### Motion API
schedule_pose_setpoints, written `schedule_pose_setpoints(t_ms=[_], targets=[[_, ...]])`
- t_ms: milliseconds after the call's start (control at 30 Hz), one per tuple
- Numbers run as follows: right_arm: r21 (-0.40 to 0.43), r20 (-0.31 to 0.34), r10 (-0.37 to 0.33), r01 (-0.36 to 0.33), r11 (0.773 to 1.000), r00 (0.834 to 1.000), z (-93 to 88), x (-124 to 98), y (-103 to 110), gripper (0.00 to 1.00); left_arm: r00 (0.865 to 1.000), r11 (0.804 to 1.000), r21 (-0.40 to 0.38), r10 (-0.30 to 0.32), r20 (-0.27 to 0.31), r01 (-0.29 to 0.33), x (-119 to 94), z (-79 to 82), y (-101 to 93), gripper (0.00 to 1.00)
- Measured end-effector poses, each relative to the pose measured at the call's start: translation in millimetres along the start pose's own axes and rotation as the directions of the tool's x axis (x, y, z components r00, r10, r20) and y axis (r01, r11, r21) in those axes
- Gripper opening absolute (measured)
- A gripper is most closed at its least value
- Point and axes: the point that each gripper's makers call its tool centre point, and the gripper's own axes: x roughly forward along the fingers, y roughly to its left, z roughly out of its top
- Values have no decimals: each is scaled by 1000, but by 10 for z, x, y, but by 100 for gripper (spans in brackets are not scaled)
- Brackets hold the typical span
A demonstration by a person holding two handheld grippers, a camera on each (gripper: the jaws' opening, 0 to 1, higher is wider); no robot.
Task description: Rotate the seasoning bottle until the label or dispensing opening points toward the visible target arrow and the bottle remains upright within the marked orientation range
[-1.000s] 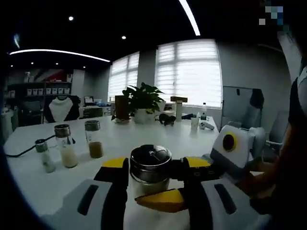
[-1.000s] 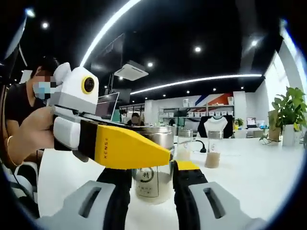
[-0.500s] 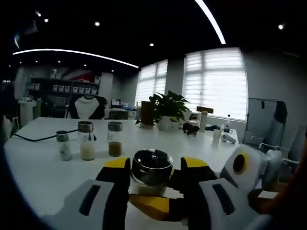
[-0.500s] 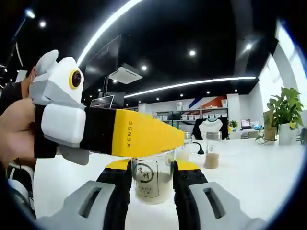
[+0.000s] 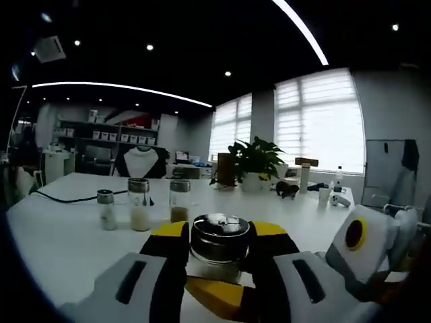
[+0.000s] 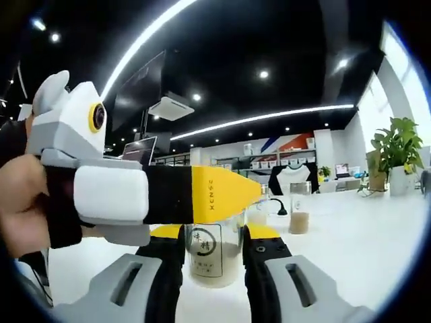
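The seasoning bottle [image 6: 210,259] is a clear glass jar with pale powder, a square dark-printed label [image 6: 201,243] and a metal lid [image 5: 219,234]. It stands upright on the white table [image 5: 60,249]. In the left gripper view my left gripper [image 5: 219,237] is shut on the lid, a yellow-tipped jaw on each side. In the right gripper view my right gripper [image 6: 213,241] is shut on the glass body, with the label facing its camera. The left gripper [image 6: 135,195] reaches in from the left across the bottle's top, held by a hand. The right gripper [image 5: 355,235] shows at the lower right.
Three smaller glass jars [image 5: 139,204] stand in a row on the table to the left; two of them [image 6: 300,214] show beyond the bottle. A potted plant [image 5: 252,161] and small items sit near the far edge. A black cable [image 5: 64,196] runs at the left.
The left gripper has swung round the lid: its view's background slid right, and in the right gripper view its yellow jaw went from slanting down to level. The label still faces the right camera.
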Motion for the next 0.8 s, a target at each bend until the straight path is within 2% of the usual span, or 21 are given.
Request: schedule_pose_setpoints(t_ms=[300,433,567,633,733,800], targets=[[-46,-17,5,-5,999,1000,-7,-10,-35,31,998,998,33,-55,-10,55,9,-11,-38,36],[-57,1,19,-19,998,1000,58,-18,-47,31,996,996,27,-88,18,87,-1,50,-37,36],[-21,0,48,-48,999,999,68,-1,-32,35,995,995,31,-95,23,94,6,74,-4,36],[92,-25,122,-120,989,992,4,18,46,41,995,995,40,-95,33,93,-3,110,19,36],[171,-30,133,-126,977,991,-25,10,28,54,995,995,44,-88,49,86,-22,163,89,35],[137,-28,137,-132,982,990,-18,-1,24,56,995,995,42,-91,48,89,-18,159,96,34]])
